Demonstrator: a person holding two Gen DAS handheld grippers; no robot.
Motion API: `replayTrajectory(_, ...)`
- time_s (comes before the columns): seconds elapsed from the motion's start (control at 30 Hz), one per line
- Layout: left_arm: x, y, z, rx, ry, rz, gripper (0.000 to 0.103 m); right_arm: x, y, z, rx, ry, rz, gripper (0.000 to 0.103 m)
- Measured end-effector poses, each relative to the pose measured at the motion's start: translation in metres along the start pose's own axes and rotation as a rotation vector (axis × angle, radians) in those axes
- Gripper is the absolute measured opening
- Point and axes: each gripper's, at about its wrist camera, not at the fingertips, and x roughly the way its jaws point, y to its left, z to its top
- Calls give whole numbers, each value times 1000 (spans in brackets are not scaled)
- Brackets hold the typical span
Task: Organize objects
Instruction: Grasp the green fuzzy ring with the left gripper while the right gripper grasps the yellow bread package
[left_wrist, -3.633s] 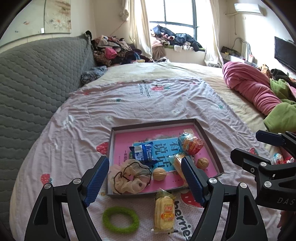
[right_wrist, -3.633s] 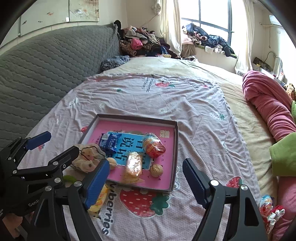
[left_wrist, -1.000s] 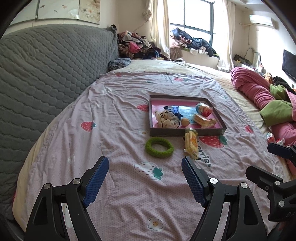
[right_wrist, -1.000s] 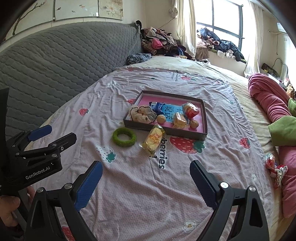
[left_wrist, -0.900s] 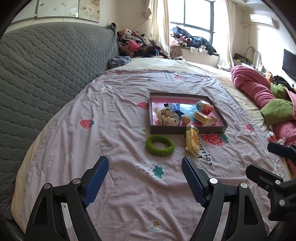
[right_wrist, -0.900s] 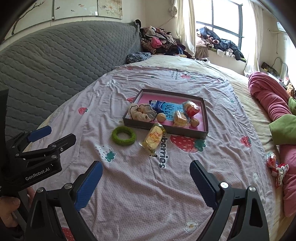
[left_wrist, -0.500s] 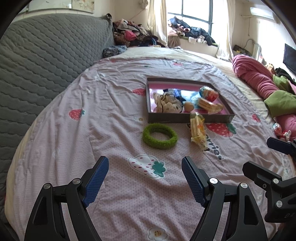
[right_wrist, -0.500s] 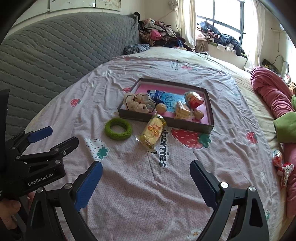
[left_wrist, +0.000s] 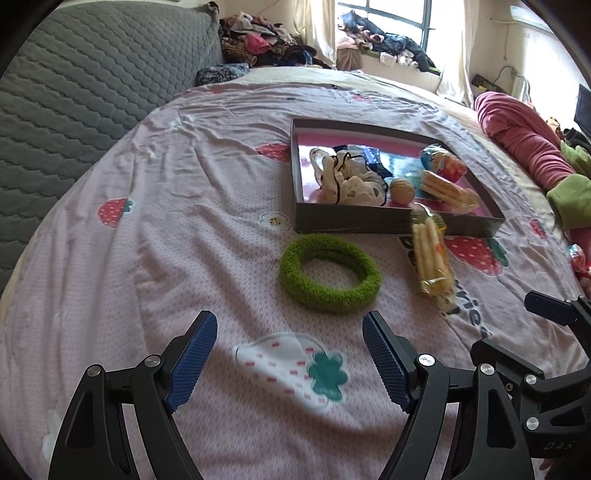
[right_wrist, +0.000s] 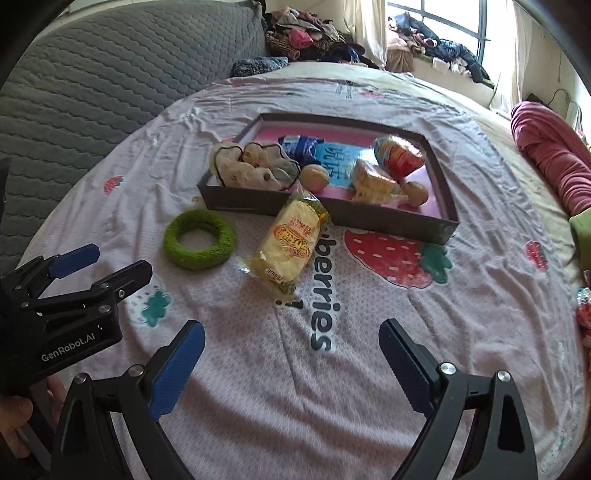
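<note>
A dark tray with a pink floor (left_wrist: 369, 219) (right_wrist: 258, 201) lies on the bed, holding a cloth scrunchie (left_wrist: 347, 177), walnuts (left_wrist: 402, 190), snack packets and a blue packet. A fuzzy green ring (left_wrist: 328, 275) (right_wrist: 199, 243) and a yellow biscuit packet (left_wrist: 432, 258) (right_wrist: 290, 240) lie on the sheet in front of the tray. My left gripper (left_wrist: 290, 354) is open and empty, just short of the green ring. My right gripper (right_wrist: 291, 362) is open and empty, short of the biscuit packet.
A grey quilted headboard (left_wrist: 74, 92) runs along the left. A pink blanket roll (left_wrist: 524, 140) and green cloth (left_wrist: 572, 195) lie at the right edge. Wrapped candies (right_wrist: 583, 314) lie at the right. Clothes are piled at the window.
Both grippers have moved forward and lower toward the green ring and the biscuit packet, which now look much larger. Both stay open and empty.
</note>
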Motion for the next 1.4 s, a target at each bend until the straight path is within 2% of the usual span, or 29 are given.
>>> replayTrajectory(0.3, 27, -1, 14, 4, 9, 5, 82, 32, -9, 12, 18, 17, -11, 96)
replayTrajectory(0.6, 43, -3, 28, 4, 9, 5, 82, 45, -6, 23, -1, 11, -27, 96)
replayTrajectory(1.07, 75, -5, 30, -2, 39, 10, 82, 77, 4, 32, -47, 35, -79, 96)
replayTrajectory(1.23, 80, -7, 33, 6, 25, 8, 82, 88, 3, 38, -61, 38, -99, 95)
replayTrajectory(1.33, 83, -8, 35, 7, 24, 2, 82, 92, -2, 41, -44, 39, -97, 93)
replayTrajectory(1.4, 83, -8, 36, 3, 24, -5, 79, 93, -4, 42, -40, 37, -89, 84)
